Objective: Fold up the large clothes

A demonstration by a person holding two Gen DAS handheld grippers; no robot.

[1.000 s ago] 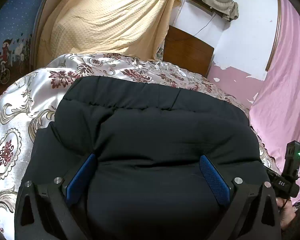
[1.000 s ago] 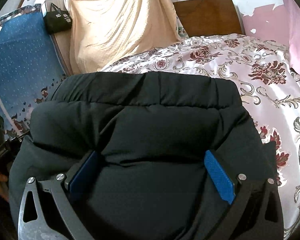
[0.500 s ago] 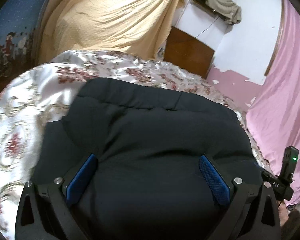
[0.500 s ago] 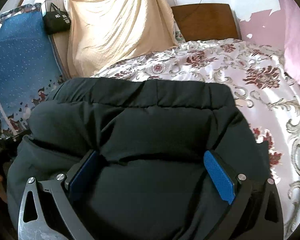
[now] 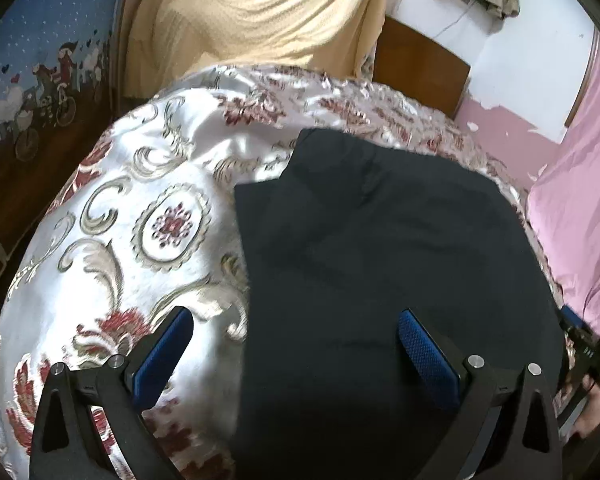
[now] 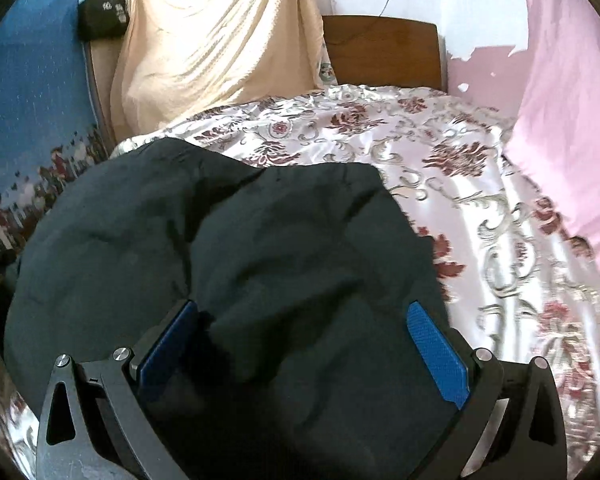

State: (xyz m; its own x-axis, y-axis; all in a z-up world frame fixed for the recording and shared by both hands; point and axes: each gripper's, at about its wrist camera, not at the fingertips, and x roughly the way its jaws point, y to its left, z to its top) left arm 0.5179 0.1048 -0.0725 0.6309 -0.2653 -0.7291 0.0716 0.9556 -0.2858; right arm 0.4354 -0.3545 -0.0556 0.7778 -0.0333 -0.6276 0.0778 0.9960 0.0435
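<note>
Near part of black garment (image 5: 380,280) cut off by lower frame edge, bedspread (image 5: 112,240) pattern motion-blurred at near left, right gripper (image 6: 300,334) pads partly buried in cloth, grip undeterminable

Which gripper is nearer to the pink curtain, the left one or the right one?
Right. The right gripper is over the black jacket beside the pink curtain; the left gripper is at the jacket's far edge.
</note>
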